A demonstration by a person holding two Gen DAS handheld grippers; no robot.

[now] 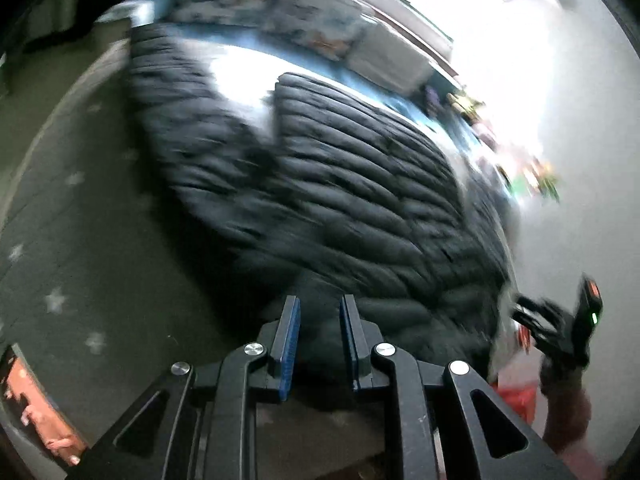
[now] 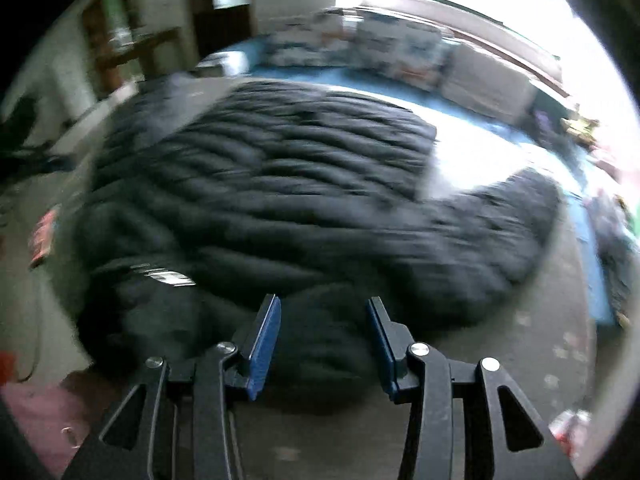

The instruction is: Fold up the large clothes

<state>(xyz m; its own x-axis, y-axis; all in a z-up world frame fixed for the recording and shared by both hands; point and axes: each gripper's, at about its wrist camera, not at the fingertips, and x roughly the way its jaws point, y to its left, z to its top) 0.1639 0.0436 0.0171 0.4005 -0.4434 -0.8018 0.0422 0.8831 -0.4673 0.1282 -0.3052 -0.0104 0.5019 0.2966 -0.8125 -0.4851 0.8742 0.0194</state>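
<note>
Right gripper (image 2: 322,336) hovers parted above quilted jacket (image 2: 280,184).

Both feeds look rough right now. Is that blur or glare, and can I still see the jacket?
Left wrist view: motion blur smears the black quilted jacket, window glare whites out the upper right. Right wrist view: the same blur and glare on the bed; only the hand-held gripper fingers look sharp.
</note>
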